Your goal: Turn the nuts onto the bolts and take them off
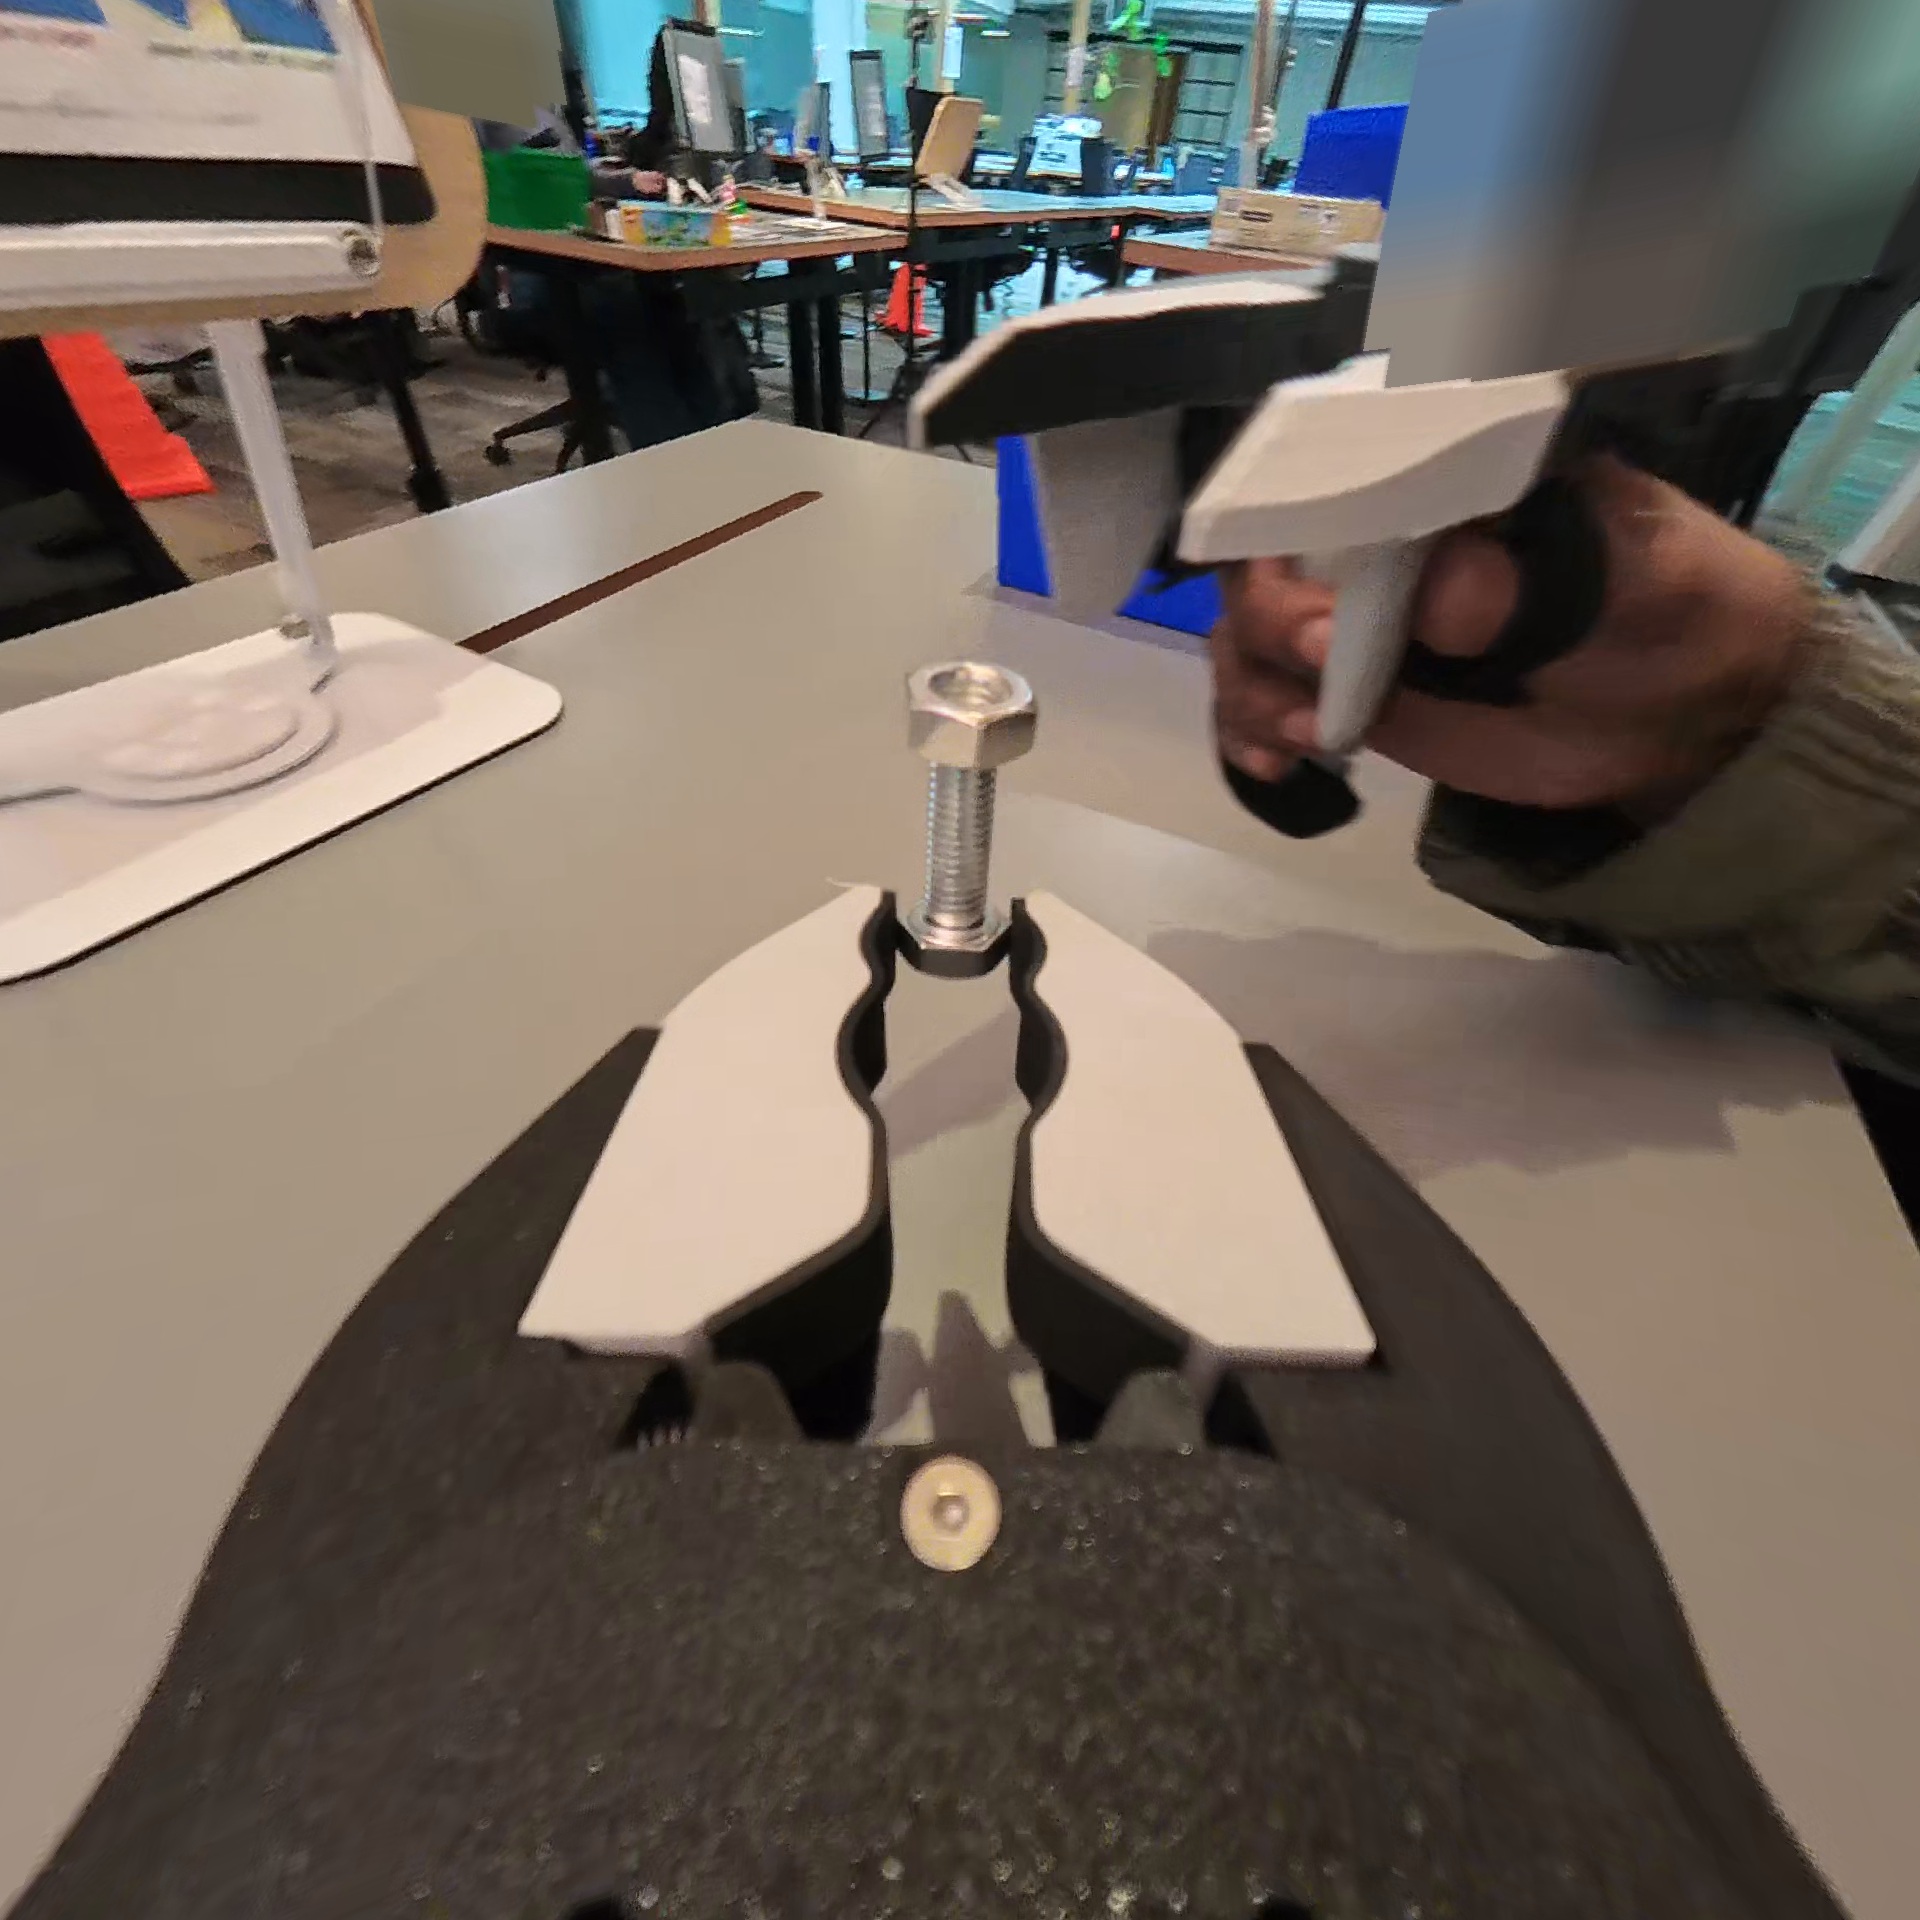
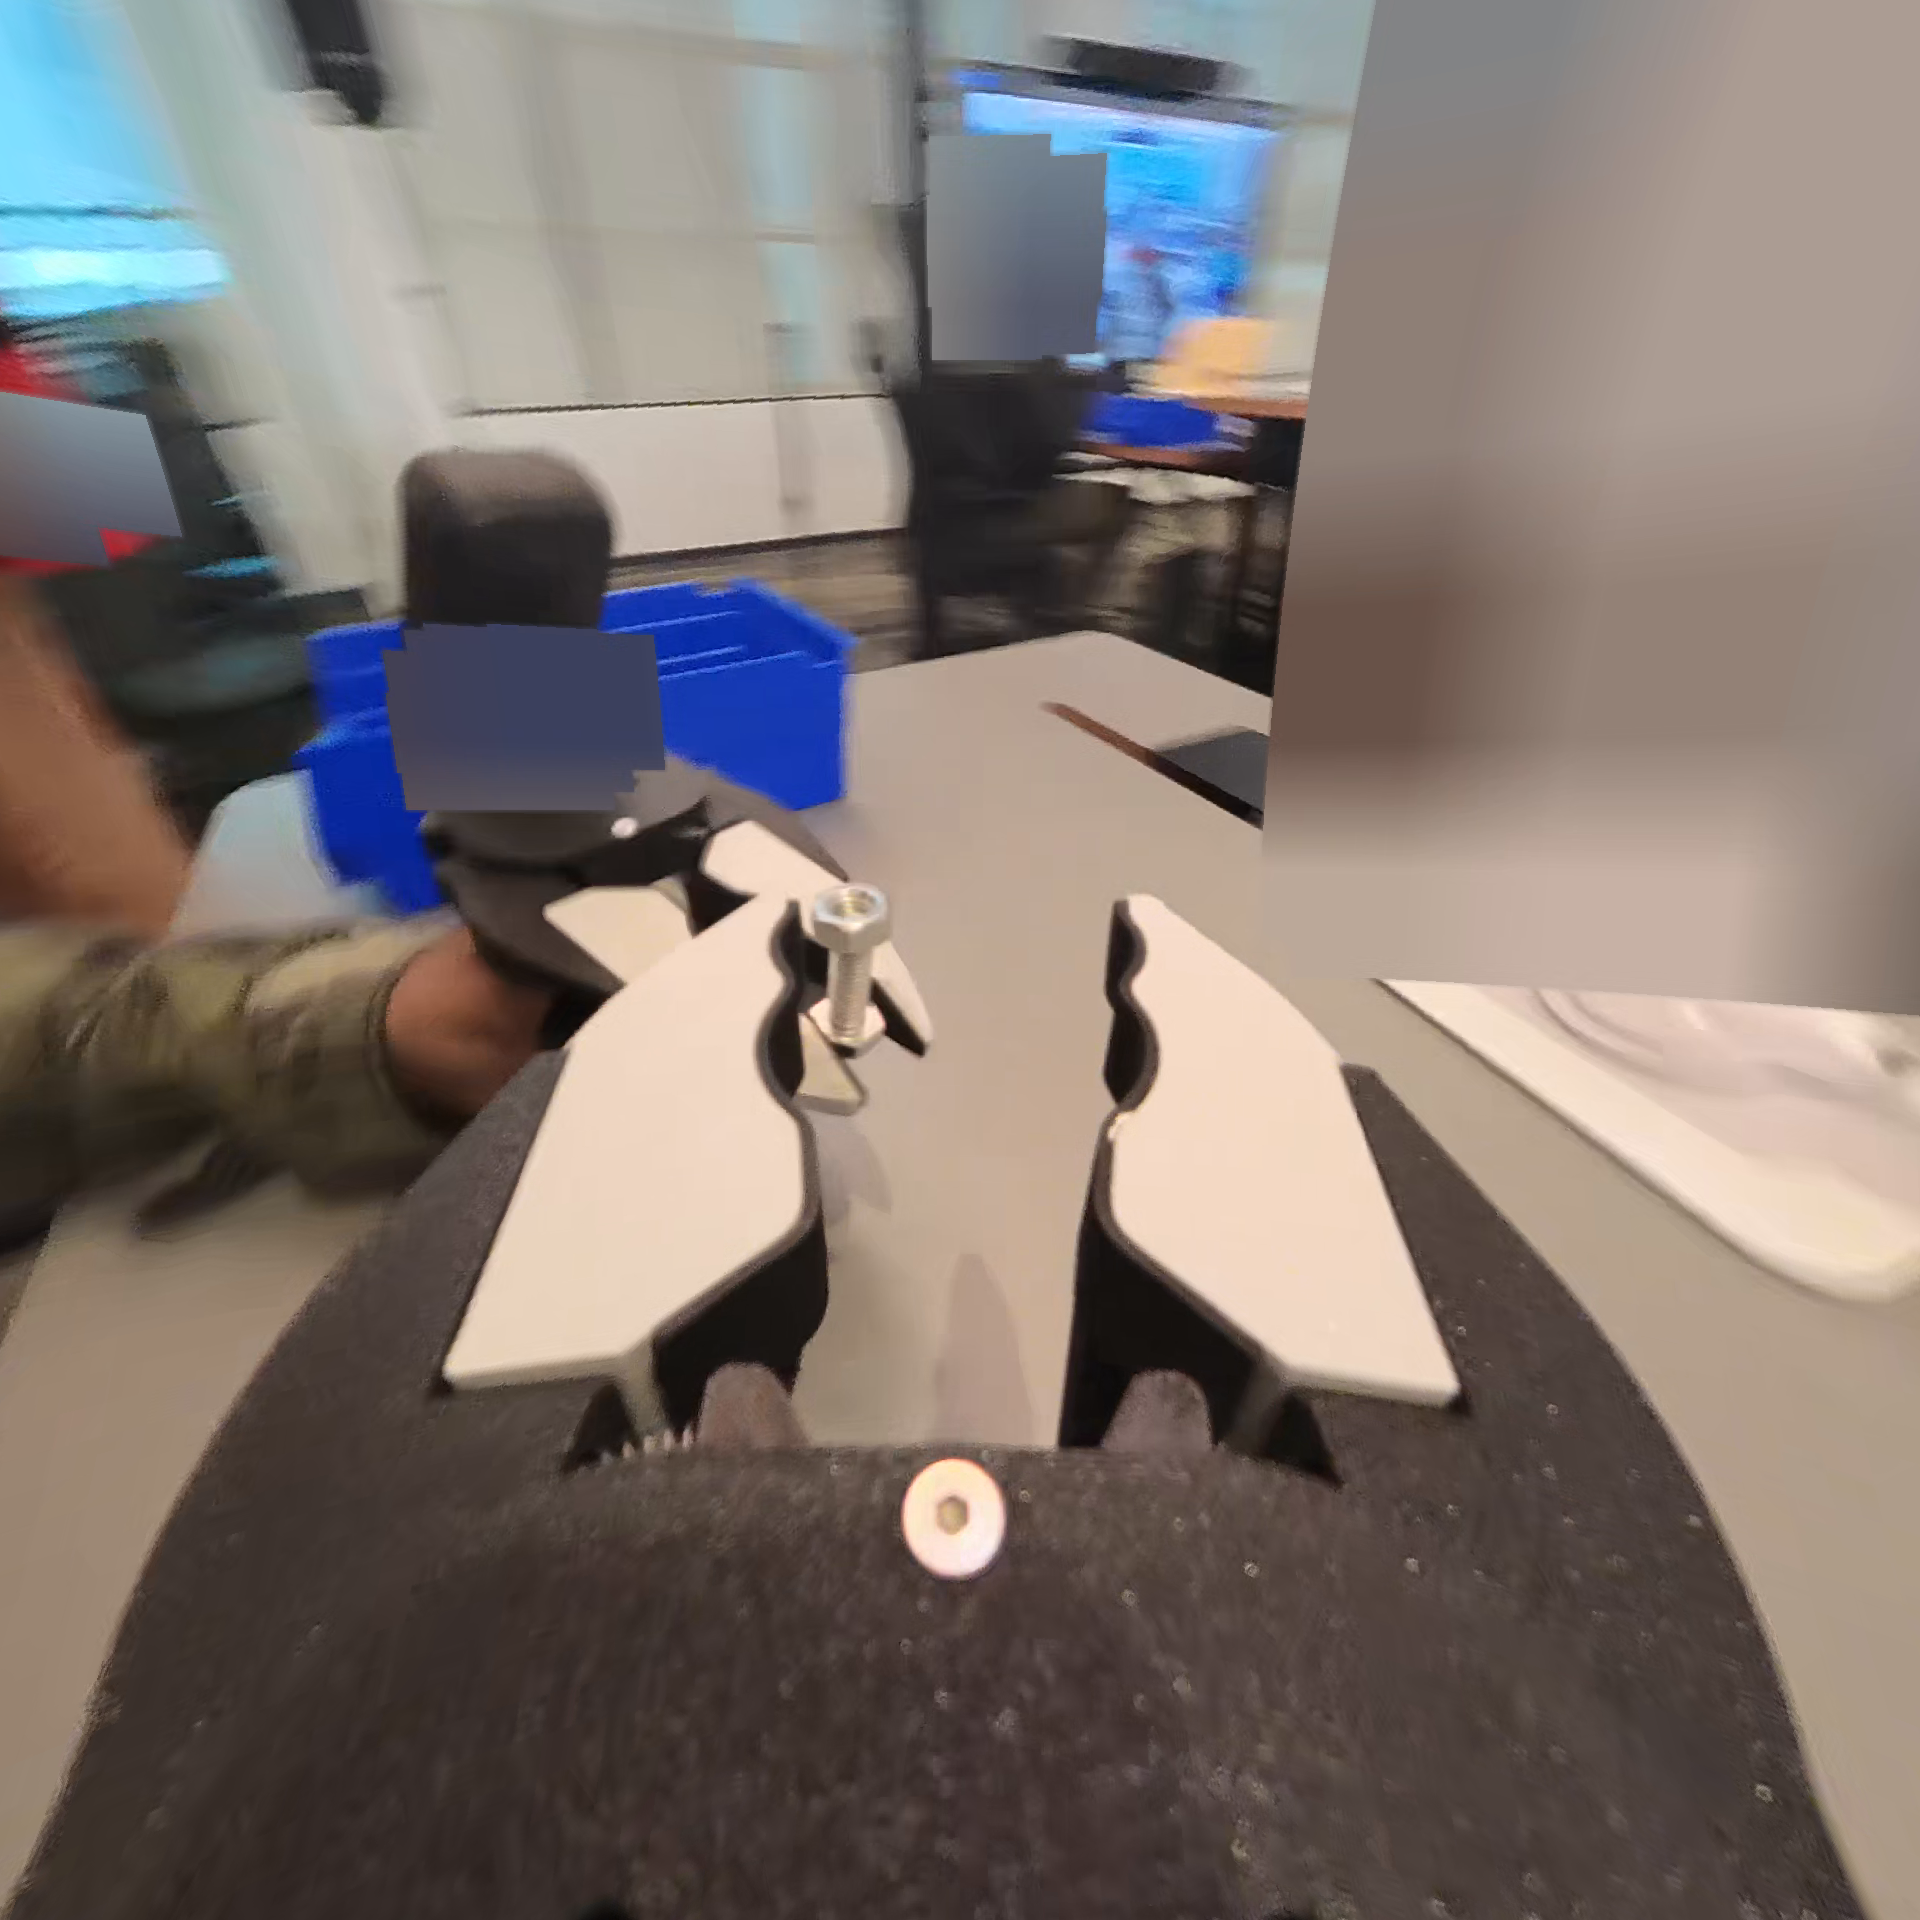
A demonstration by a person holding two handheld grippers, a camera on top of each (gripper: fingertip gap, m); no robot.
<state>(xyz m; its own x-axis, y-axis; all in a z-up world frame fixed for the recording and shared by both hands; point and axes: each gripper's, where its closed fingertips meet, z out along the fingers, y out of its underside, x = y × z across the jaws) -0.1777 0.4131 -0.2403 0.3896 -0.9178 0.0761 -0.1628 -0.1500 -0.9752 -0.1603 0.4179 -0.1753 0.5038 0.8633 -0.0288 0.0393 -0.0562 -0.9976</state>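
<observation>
Bolt (image 1: 954,821) stands upright, head down on grey table (image 1: 520,1039), head clenched between tips of left gripper (image 1: 954,935). Nut (image 1: 971,709) sits at very top of thread, hollow centre showing: barely engaged, judged either just started on or nearly off. Right gripper (image 2: 951,971) released, jaws wide, empty, raised beside bolt, not touching nut. Remaining work likely: regrip nut, finish turning. White stand base (image 1: 312,769) and blue bin (image 2: 748,686) nearby.

Even, bright indoor light from overhead; soft shadows on the table (image 1: 623,831). Left view sharp on the bolt (image 1: 954,831) (glints on threads). Right view smeared by motion blur. Wide-angle bending at edges in both.
</observation>
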